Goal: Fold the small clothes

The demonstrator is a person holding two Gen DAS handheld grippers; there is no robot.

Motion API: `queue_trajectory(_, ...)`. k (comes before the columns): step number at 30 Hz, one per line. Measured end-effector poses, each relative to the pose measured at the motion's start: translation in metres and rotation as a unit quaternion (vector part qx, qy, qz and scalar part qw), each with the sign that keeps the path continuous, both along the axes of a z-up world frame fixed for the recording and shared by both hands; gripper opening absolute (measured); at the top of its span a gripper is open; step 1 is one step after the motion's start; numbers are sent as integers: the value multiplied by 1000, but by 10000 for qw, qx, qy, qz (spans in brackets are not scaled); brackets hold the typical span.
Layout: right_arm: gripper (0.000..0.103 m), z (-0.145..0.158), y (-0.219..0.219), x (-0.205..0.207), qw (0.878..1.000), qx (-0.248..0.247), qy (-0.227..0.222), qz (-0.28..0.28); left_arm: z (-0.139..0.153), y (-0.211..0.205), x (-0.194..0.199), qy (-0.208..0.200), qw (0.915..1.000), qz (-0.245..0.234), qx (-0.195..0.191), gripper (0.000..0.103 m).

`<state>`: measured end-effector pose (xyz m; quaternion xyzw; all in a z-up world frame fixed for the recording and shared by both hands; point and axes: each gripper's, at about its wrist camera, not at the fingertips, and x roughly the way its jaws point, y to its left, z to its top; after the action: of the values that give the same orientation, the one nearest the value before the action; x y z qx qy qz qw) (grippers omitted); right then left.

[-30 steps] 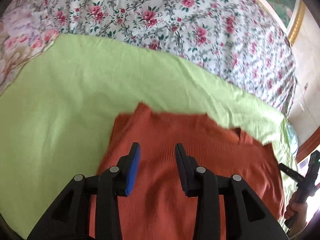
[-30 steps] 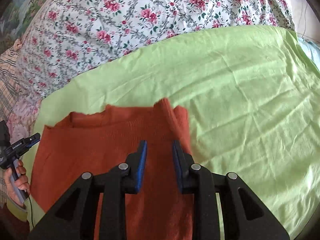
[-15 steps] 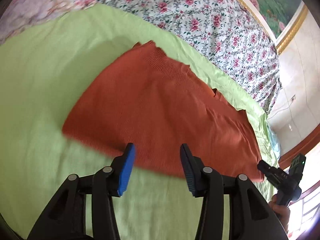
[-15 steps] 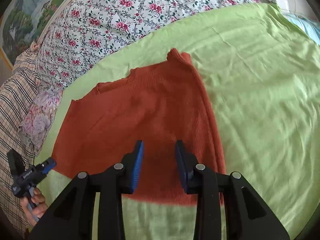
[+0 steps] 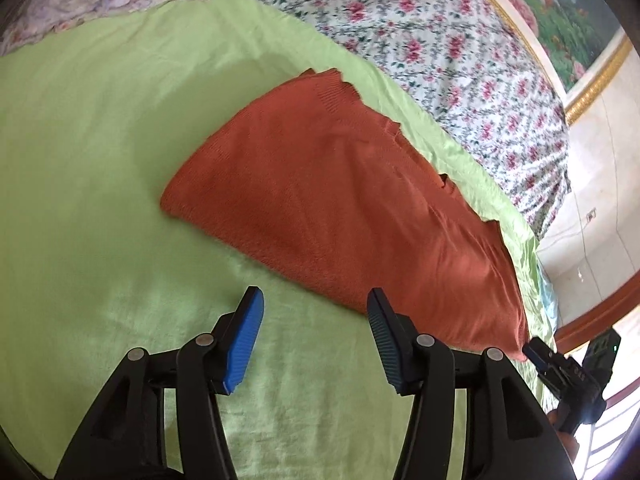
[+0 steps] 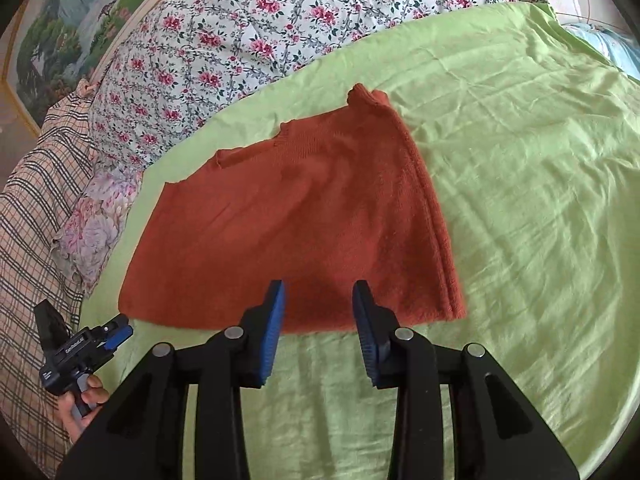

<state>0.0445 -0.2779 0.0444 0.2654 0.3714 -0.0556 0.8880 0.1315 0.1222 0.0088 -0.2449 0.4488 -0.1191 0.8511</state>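
A rust-orange knitted garment lies folded flat on a light green sheet; it also shows in the right wrist view. My left gripper is open and empty, just short of the garment's near edge. My right gripper is open and empty, its tips over the garment's near edge. The right gripper also shows at the lower right of the left wrist view, and the left gripper at the lower left of the right wrist view.
A floral quilt lies behind the green sheet. A plaid fabric and a pale floral pillow lie at the left. A framed picture hangs on the wall.
Both grippers have drawn back from over the garment toward its near edge and risen. The whole folded garment now shows, lying flat. The left jaws have opened wider.
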Motion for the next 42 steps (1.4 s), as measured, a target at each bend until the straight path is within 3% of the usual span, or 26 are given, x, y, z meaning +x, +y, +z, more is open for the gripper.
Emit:
queue_trajectory(4, 38, -1, 7, 1, 9999, 25, 2, 119, -9, 8, 8, 124, 9994, 184, -278, 57)
queue_trajectory(9, 39, -2, 11, 4, 9997, 76, -16, 211, -12, 15, 28, 44, 9978, 461, -465, 69)
queue_trajectory(14, 39, -4, 12, 8, 9995, 150, -27, 260, -14, 21, 56, -11, 9952, 824, -534, 70)
queue_trajectory(16, 39, -5, 10, 10, 9995, 172, -24, 265, -11, 17, 65, -48, 9951, 920, -371, 62)
queue_trajectory(17, 39, -6, 9, 12, 9995, 176, -17, 273, -10, 15, 69, -53, 9953, 916, -295, 42)
queue_trajectory(18, 39, -6, 8, 14, 9994, 186, -7, 282, -9, 11, 74, -28, 9960, 849, -262, 15)
queue_trajectory(21, 39, -6, 0, 25, 9992, 236, -4, 329, 11, -6, 81, -284, 9977, 622, 21, 10)
queue_trajectory(25, 39, -1, -16, 40, 9986, 355, -128, 375, 53, -57, 78, -955, 9941, -44, 509, 9)
queue_trajectory(29, 39, 0, -34, 59, 9968, 625, -182, 465, 74, -133, 67, -1359, 9828, -951, 818, 9)
queue_trajectory(34, 41, -2, -52, 94, 9891, 1252, -137, 765, 48, -218, 47, -1369, 9628, -1907, 1337, 9)
queue_trajectory(37, 58, -10, -53, 119, 9830, 1550, 24, 980, 30, -240, 43, -1249, 9576, -2044, 1602, 9)
queue_trajectory(39, 59, -18, -50, 137, 9780, 1755, 186, 1111, 29, -249, 37, -1407, 9498, -2046, 1902, 9)
queue_trajectory(42, 62, -25, -34, 168, 9734, 1786, 473, 1357, 32, -253, 34, -1506, 9450, -2061, 2043, 10)
